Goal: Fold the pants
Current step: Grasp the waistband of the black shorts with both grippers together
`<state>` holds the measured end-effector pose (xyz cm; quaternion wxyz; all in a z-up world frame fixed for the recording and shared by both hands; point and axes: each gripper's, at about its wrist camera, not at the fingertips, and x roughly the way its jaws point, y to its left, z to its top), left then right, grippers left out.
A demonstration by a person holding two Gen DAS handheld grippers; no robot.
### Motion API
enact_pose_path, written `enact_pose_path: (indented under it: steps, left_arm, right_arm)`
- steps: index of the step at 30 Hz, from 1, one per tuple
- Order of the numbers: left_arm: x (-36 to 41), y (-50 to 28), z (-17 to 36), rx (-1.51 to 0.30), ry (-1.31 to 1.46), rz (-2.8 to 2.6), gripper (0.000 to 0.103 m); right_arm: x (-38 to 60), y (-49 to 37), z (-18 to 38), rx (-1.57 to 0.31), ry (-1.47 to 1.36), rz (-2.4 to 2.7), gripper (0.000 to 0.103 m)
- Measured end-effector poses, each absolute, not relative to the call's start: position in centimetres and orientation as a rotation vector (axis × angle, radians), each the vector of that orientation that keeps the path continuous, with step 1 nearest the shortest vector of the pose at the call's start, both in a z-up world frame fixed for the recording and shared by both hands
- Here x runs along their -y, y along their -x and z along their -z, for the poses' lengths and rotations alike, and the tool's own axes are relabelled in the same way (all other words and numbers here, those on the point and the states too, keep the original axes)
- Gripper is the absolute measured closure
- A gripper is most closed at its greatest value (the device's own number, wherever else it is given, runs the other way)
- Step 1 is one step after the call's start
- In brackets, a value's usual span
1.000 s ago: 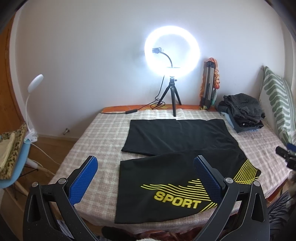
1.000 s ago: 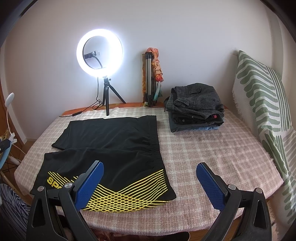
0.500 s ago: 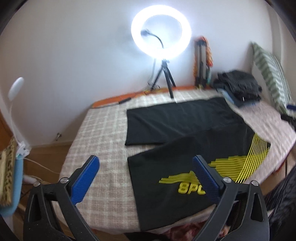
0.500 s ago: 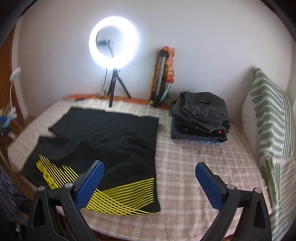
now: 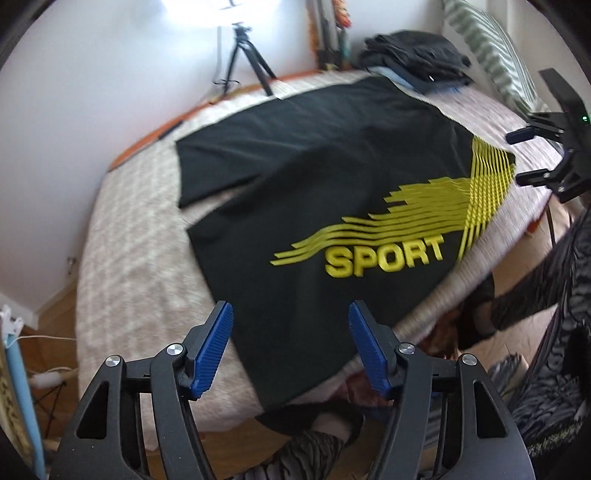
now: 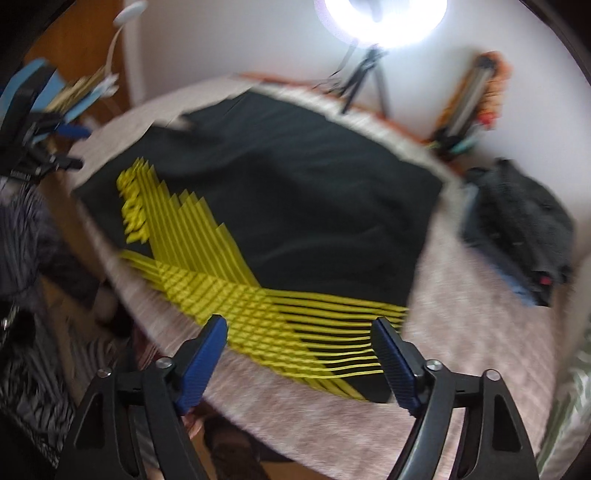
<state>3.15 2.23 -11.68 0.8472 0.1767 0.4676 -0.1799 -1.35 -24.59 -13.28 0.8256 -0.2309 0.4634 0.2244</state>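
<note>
Because the black pants (image 5: 314, 192) lie spread flat on the checked bed cover (image 5: 129, 266) — near leg along its front edge — the left gripper (image 5: 290, 332) and right gripper (image 6: 299, 350), jaws parted, empty and just narrowing, tilt down over that hem and waistband — likely to pinch and fold.

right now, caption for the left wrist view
Open left tool descends over black shorts with yellow SPORT print spread on a checked bedcover.

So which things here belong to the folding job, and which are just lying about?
Job:
black shorts with yellow SPORT print
left gripper
right gripper

Lying about:
stack of folded dark clothes
ring light on black tripod
green-striped pillow
</note>
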Motion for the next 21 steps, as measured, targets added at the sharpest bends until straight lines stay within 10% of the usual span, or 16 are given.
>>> enact_pose_path:
  steps: [11,21]
  left_arm:
    - [-2.4,-2.5,14.2,-1.056,-0.376,0.465,0.039]
    - [-1.6,-2.1,16.0,-1.039,-0.493,0.491,0.039]
  right_arm:
    - [22.3,1.9,17.5,-1.028,0.675,-0.54,0.036]
    - [22.6,0.0,16.0,-1.004,0.622,-0.498,0.092]
